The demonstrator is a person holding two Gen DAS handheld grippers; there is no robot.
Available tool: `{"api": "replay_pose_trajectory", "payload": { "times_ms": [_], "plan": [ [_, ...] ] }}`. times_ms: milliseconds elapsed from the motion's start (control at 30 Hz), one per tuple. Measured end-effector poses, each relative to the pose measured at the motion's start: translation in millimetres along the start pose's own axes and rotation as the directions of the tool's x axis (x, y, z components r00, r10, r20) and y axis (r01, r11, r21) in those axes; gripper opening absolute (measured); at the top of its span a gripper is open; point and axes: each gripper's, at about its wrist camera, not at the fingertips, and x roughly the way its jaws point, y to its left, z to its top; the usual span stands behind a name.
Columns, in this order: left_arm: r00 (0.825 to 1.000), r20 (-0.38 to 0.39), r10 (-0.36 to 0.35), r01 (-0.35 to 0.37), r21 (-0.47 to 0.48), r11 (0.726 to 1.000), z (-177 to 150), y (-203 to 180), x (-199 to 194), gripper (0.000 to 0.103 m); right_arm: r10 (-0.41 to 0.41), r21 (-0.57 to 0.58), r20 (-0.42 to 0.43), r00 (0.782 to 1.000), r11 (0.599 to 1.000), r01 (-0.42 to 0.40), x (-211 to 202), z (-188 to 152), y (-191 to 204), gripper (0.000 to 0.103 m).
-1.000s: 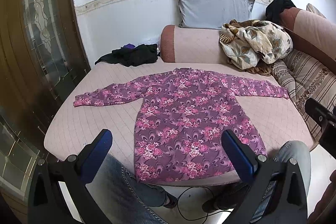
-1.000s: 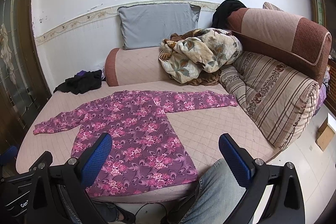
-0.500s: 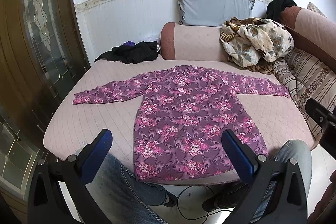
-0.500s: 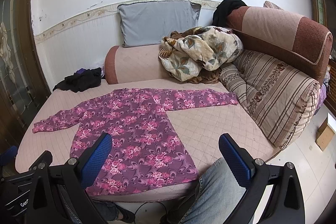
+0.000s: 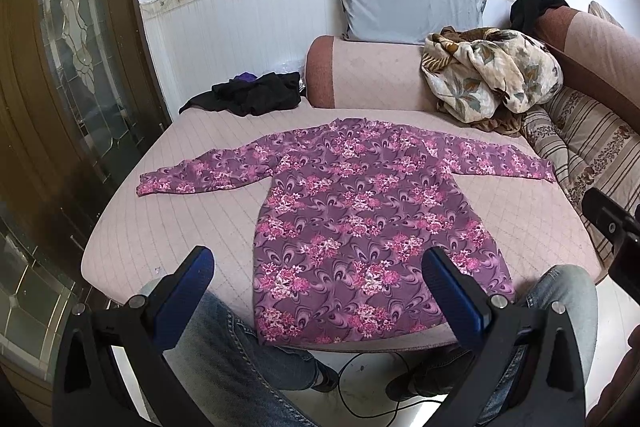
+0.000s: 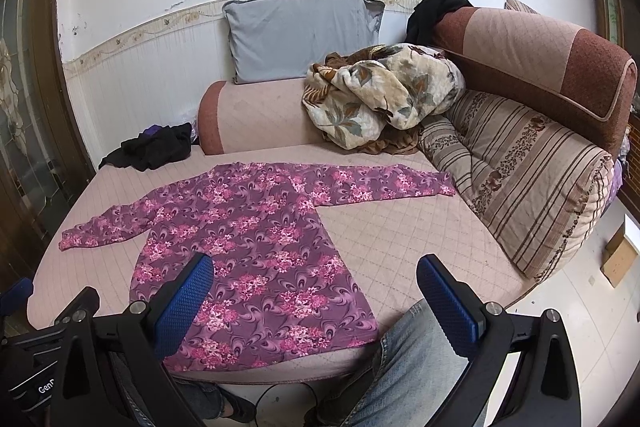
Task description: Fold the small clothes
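Note:
A purple long-sleeved top with pink flowers (image 5: 360,211) (image 6: 248,243) lies flat on the pink quilted sofa seat (image 5: 160,227) (image 6: 400,239), sleeves spread left and right, hem at the front edge. My left gripper (image 5: 318,267) hangs open above the hem, holding nothing. My right gripper (image 6: 316,273) is also open and empty, over the top's lower right part. Neither touches the cloth. Part of the right gripper shows at the left wrist view's right edge.
A black garment pile (image 5: 252,95) (image 6: 156,147) sits at the back left. A floral blanket (image 5: 488,75) (image 6: 380,99), a grey pillow (image 5: 408,7) and a striped cushion (image 6: 520,179) crowd the back right. A person's jeans-clad knees (image 5: 224,347) (image 6: 420,359) are at the seat's front edge.
Both views have tilted slightly, so the top and sofa sit a little lower in frame. The top has not moved and both grippers stay open.

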Motion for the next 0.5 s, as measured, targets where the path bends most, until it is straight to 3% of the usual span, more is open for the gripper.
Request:
{"api": "replay_pose_trajectory", "payload": {
  "times_ms": [300,500],
  "plan": [
    [0.998,-0.06,-0.005,0.006,0.012,1.0,7.6,-7.2,46.0,0.103,0.07,0.036,-0.049,0.996,0.997,-0.068,38.8,7.6,-4.7,0.103],
    [0.993,-0.112,-0.048,0.052,0.039,0.998,38.2,-25.6,103.0,0.103,0.173,0.097,-0.129,0.976,0.982,-0.161,118.8,26.2,-30.4,0.103]
  ]
}}
